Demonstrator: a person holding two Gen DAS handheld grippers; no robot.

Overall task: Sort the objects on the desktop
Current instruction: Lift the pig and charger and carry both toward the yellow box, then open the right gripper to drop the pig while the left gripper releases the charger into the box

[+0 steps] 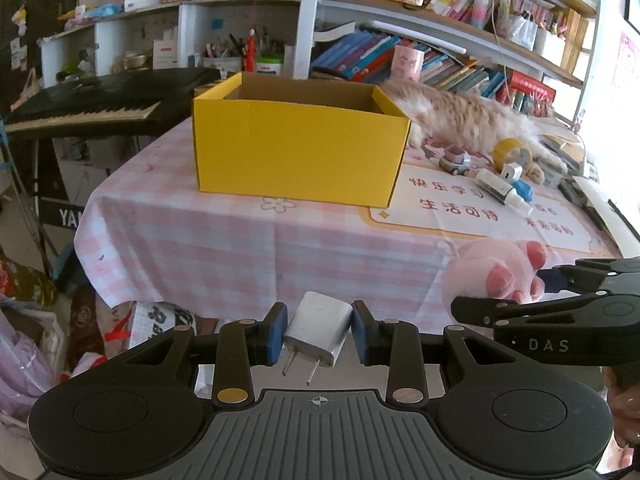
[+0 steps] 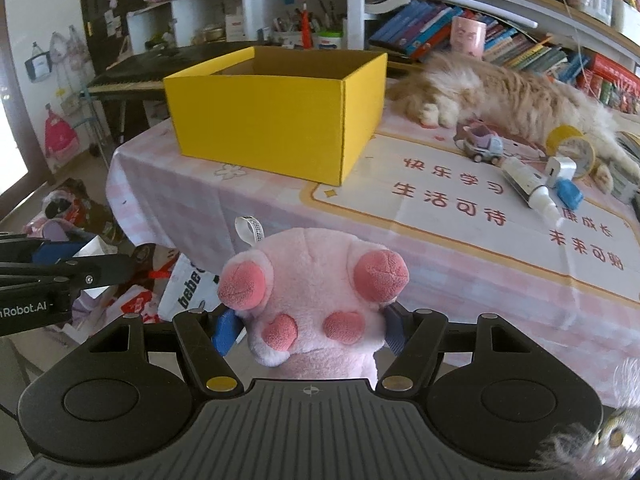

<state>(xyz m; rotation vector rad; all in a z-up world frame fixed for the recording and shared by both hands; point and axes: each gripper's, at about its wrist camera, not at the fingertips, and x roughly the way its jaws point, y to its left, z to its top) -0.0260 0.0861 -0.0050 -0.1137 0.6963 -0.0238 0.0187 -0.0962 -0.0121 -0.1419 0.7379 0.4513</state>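
Left tool: blue pads pinching a white plug adapter, prongs pointing down toward the camera; held off the desk, short of its near edge.

Right tool: pads clamped on either side of a pink plush paw with darker pink toe pads and a white label loop at its top; also held short of the near edge. In the left wrist view the same paw shows at right, gripped in the black fingers.

Desk: covered by a pink-and-white checked cloth, with a printed mat bearing red characters over the right half.

Yellow cardboard box: open-topped, upright, standing at the far left part of the desk, its inside hidden from both views.

Cat: long-haired, ginger and cream, lying along the far edge just right of the box.

Toy car: small, pastel, near the cat's front paws.

White tube: lying flat on the mat, right of the car.

Small white charger block and a blue item: just beside the tube.

Yellow tape roll: near the far right edge, against the cat.

Beyond the desk: keyboard instrument at left, bookshelves at right.
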